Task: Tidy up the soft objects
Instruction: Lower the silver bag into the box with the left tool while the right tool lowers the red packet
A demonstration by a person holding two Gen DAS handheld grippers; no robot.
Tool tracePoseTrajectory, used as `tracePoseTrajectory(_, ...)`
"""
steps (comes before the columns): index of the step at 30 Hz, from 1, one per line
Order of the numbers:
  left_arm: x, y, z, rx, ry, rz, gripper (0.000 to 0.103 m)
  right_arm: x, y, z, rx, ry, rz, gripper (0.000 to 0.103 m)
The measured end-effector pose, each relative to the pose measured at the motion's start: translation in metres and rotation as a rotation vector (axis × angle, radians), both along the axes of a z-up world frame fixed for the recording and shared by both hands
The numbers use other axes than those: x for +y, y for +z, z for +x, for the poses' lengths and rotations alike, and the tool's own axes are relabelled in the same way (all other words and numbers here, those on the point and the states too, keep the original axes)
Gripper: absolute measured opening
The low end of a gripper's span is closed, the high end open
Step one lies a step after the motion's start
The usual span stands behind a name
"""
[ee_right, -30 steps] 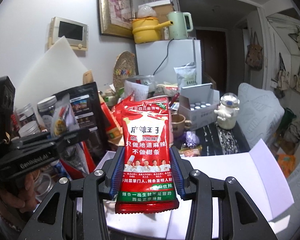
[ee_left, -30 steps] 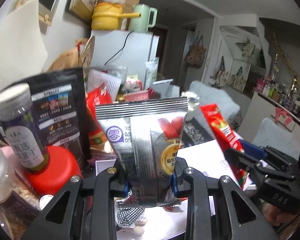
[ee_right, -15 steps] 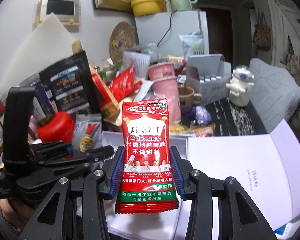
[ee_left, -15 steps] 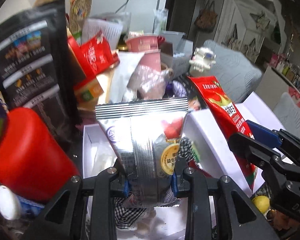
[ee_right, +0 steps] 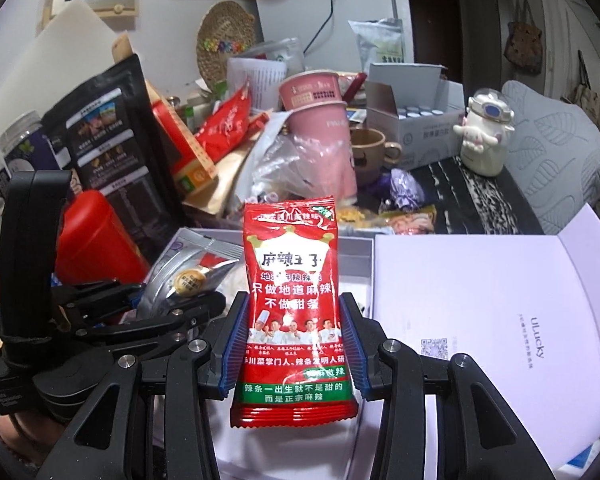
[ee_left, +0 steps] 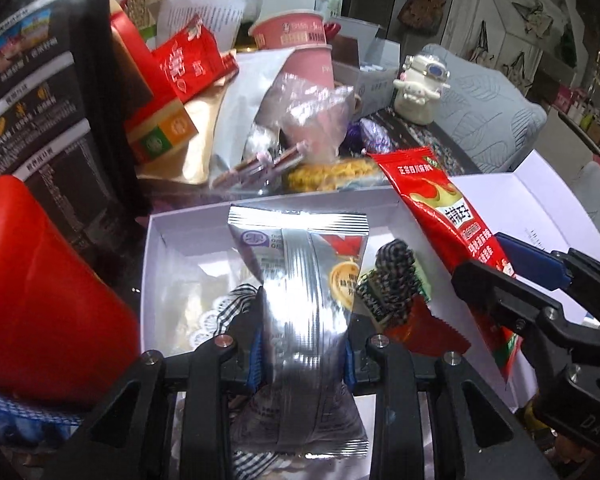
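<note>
My left gripper (ee_left: 302, 364) is shut on a silver snack pouch (ee_left: 304, 312), held upright just over the open white box (ee_left: 152, 248). Inside the box lie a black-and-white checkered fabric piece (ee_left: 394, 272) and a lace-trimmed item (ee_left: 204, 320). My right gripper (ee_right: 292, 344) is shut on a red spicy-strip packet (ee_right: 290, 300), upright above the box's near right side (ee_right: 356, 248). The red packet (ee_left: 448, 220) also shows at the right of the left wrist view. The left gripper (ee_right: 172, 308) with the silver pouch (ee_right: 188, 272) shows at the left of the right wrist view.
The box's white lid (ee_right: 480, 300) lies open to the right. A red container (ee_left: 40, 300) and a black bag (ee_left: 40, 100) stand close on the left. Behind the box are pink cups (ee_right: 320, 120), a mug (ee_right: 368, 152), a white figurine (ee_right: 484, 136) and loose packets.
Both grippers have come down and tipped forward, each still holding its packet. The silver pouch now hangs over the inside of the white box, and the red packet is lower beside it.
</note>
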State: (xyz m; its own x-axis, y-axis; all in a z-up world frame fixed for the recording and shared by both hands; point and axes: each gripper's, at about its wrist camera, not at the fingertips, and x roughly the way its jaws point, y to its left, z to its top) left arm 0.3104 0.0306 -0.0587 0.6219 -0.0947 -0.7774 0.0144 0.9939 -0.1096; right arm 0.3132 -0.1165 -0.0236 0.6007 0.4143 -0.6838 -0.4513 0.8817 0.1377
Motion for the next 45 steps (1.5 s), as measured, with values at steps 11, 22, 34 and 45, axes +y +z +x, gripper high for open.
tracePoseTrajectory(11,-0.006,-0.021,0.01,0.039,-0.011,0.038,0.031,0.01,-0.028,0.009,0.049,0.001,-0.08,0.043)
tracePoseTrajectory(22,-0.005,-0.027,0.013,0.05,-0.007,0.034,0.031,0.013,-0.048,0.016,0.11,0.016,-0.126,0.044)
tracePoseTrajectory(34,-0.004,-0.024,0.013,0.049,-0.004,0.041,0.032,0.013,-0.049,0.018,0.154,0.02,-0.111,0.046)
tracePoseTrajectory(45,-0.011,0.0,0.004,0.018,-0.003,0.054,0.035,0.0,-0.023,0.008,0.1,-0.008,-0.104,0.058)
